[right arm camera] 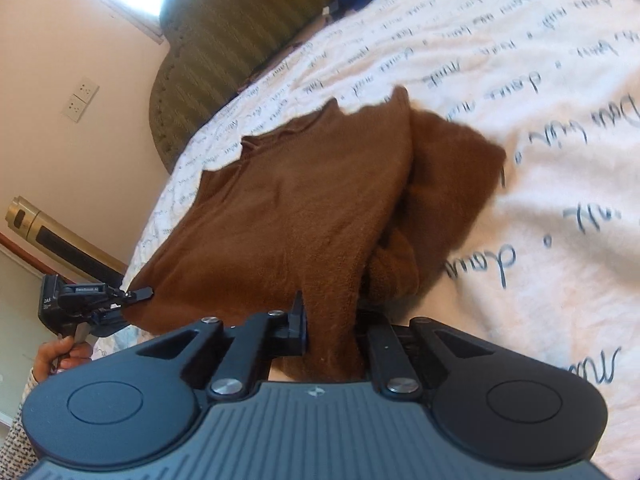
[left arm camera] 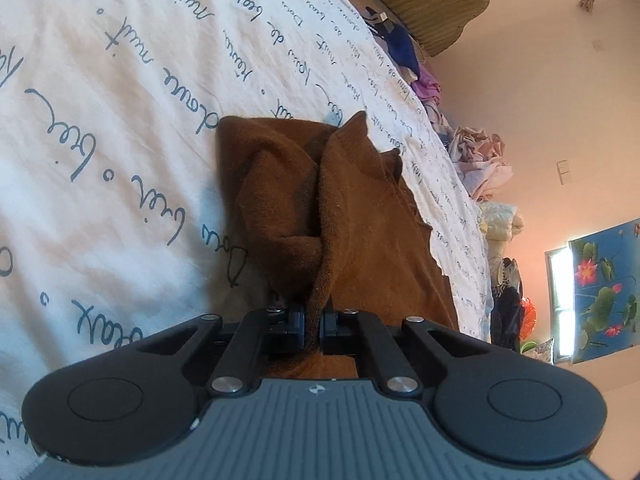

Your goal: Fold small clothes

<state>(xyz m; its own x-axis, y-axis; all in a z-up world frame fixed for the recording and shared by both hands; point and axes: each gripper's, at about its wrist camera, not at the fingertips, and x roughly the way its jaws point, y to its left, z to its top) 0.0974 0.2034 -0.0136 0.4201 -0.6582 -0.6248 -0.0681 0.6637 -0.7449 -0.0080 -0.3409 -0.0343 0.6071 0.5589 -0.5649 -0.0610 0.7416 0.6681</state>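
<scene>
Pale peach walls frame a bed (left arm camera: 100, 128) dressed in a white sheet printed with looping blue handwriting, and spread on it lies the brown fleecy garment (left arm camera: 360, 208), partly doubled over itself with a raised fold running down its middle.

Left gripper (left arm camera: 314, 322) first: its black fingers (left arm camera: 298, 320) are clamped tight on the near edge of that brown garment, the cloth rising as a ridge straight ahead of the fingertips and bunching off to their left. Beyond the fingers, past the far end of the garment, a heap of crumpled pastel and purple clothes (left arm camera: 480, 160) sits along the bed's edge, with an olive ribbed cushion (left arm camera: 436, 0) above it and a blue flower-print hanging (left arm camera: 604, 292) on the wall to the right.

Over to the right gripper (right arm camera: 332, 328): fingers pinched closed on another stretch of the same near edge, the fabric squeezed between them and spilling back toward the camera. Ahead of these fingers the garment stretches up the sheet, its thick folded roll lying just to their right. Off to the left of the fingers, the other gripper shows up small, biting the garment's corner, with a hand (right arm camera: 60, 354) gripping its handle below. A gold-and-black cylinder (right arm camera: 52, 232) leans by the wall behind it.
</scene>
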